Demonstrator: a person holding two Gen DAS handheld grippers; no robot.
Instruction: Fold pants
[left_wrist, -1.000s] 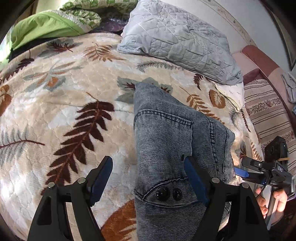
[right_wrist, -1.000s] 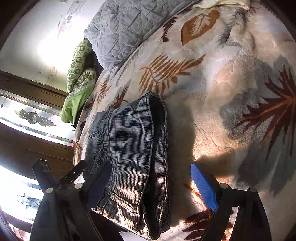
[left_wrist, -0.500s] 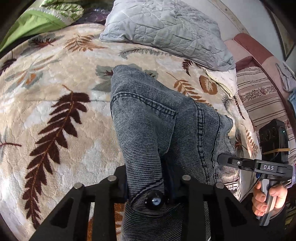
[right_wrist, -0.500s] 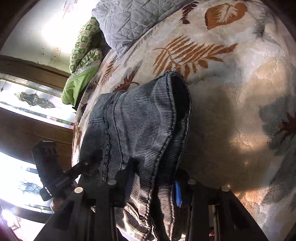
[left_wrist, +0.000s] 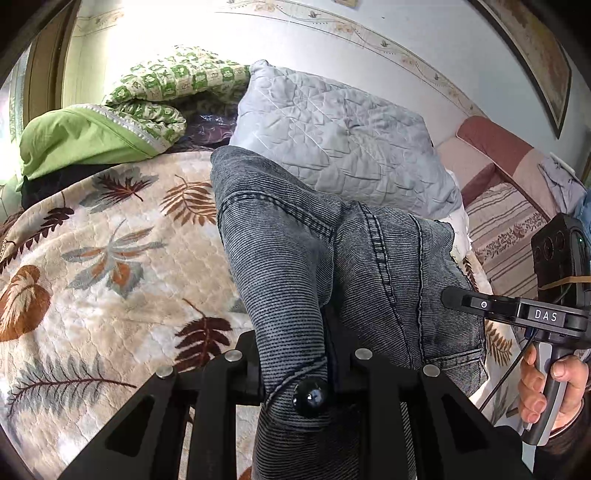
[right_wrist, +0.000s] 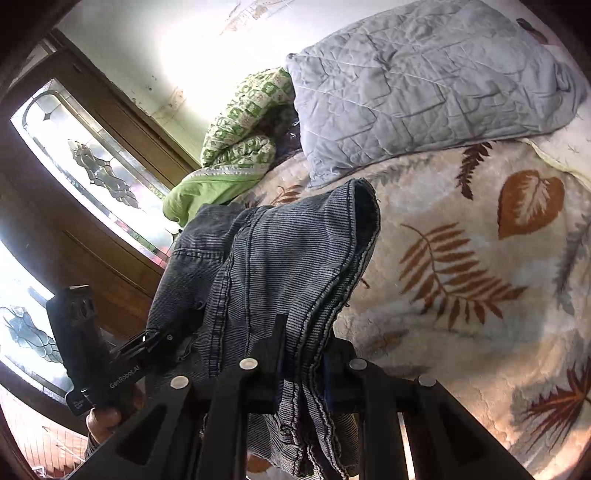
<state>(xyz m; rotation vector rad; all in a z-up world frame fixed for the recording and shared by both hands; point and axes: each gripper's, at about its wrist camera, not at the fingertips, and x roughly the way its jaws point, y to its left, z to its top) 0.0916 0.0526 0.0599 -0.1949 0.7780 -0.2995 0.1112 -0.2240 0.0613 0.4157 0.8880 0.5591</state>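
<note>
The left claw (left_wrist: 295, 354) is clenched on the pants (left_wrist: 332, 258) by the button at lower centre; the right claw (right_wrist: 303, 354) grips their folded edge, above the bed (left_wrist: 92, 295).

The pants (left_wrist: 295, 258) were gray ribbed cloth with a shiny black button (left_wrist: 310, 397). The blanket (left_wrist: 92, 295) looked soft and fuzzy. The pillow (left_wrist: 332, 136) was stitched, crinkly cloth. The door (right_wrist: 55, 221) was brown wood.
</note>
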